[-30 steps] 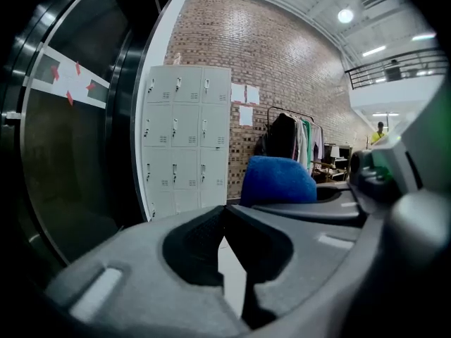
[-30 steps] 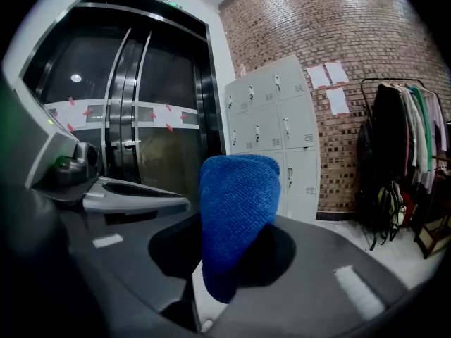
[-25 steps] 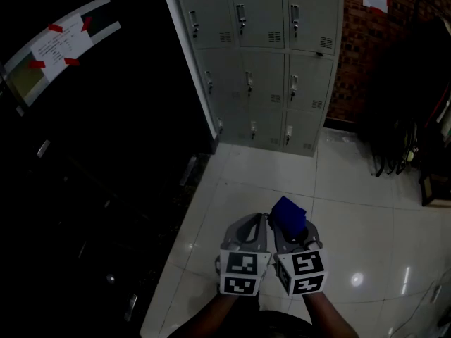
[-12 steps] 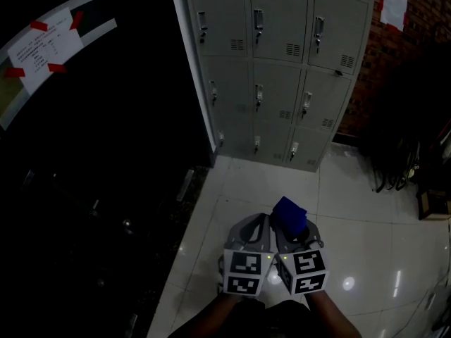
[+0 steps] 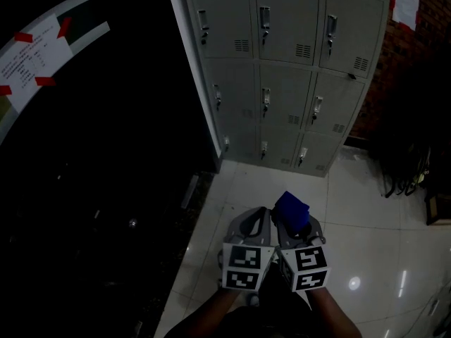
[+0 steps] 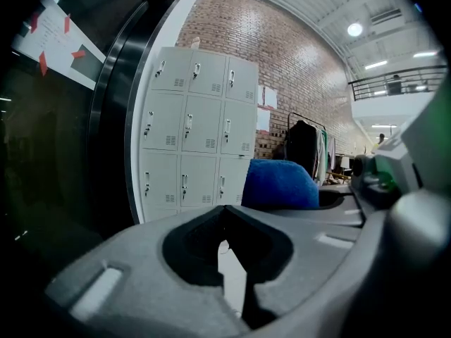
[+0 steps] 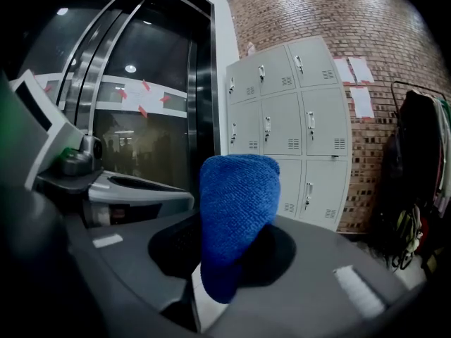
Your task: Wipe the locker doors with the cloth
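Observation:
A bank of grey lockers [image 5: 296, 69] stands ahead against a white wall edge, its doors closed; it also shows in the left gripper view [image 6: 194, 139] and the right gripper view [image 7: 296, 118]. Both grippers are held side by side low in the head view, well short of the lockers. My right gripper [image 5: 294, 224] is shut on a folded blue cloth [image 5: 291, 210], which sticks up out of the jaws [image 7: 236, 203]. My left gripper [image 5: 258, 220] is shut and holds nothing [image 6: 225, 213]. The blue cloth [image 6: 280, 185] shows just to its right.
A dark glass wall [image 5: 106, 153] with a paper taped in red [image 5: 28, 55] fills the left. A brick wall [image 5: 416, 62] with posted sheets and dark hanging clothes [image 5: 409, 132] lies to the right. Glossy white floor tiles [image 5: 366, 224] run up to the lockers.
The lockers have grown larger and slid lower in the head view, so I am nearer to them. Both grippers stay together, with the cloth still held.

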{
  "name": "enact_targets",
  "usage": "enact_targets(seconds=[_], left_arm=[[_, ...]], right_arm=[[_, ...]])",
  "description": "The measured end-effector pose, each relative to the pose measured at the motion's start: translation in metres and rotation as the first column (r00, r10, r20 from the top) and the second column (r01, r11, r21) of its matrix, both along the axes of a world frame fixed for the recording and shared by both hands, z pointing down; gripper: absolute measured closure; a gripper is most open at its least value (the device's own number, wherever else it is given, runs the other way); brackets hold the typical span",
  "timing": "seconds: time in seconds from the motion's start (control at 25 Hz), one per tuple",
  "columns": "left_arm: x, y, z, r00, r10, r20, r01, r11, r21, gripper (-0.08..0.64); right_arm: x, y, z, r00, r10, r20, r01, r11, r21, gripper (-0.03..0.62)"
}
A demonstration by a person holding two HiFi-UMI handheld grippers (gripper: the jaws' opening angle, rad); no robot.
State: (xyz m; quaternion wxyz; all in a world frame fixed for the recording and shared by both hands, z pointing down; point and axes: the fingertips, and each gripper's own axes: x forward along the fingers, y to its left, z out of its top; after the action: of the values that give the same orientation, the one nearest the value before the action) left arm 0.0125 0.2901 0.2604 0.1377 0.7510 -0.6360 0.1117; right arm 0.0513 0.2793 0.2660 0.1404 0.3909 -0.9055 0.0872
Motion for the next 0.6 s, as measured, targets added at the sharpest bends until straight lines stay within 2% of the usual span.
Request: enact_targets(seconds=[0.24,0.44,0.6], left_arm=[[-0.026,-0.076,-0.003,0.999,-0.020,0.027,0.020,1.000,0.012,0.565],[-0.046,-0.149,-0.001,0.997,-0.039,0.063,0.040,0.999,-0.015,0.565],[-0.057,-0.204,0.000,0.997,-0.046,0.065,0.047,0.999,-0.018,0.565]], right_arm=[[-0.027,-0.080,-0.001,0.999,-0.014,0.033,0.014,1.000,0.014,0.509],[-0.052,-0.154,-0.005,0.997,-0.041,0.069,0.041,0.999,0.000,0.509],[-0.063,-0.205,-0.004,0.996,-0.050,0.069,0.050,0.999,-0.001,0.509]])
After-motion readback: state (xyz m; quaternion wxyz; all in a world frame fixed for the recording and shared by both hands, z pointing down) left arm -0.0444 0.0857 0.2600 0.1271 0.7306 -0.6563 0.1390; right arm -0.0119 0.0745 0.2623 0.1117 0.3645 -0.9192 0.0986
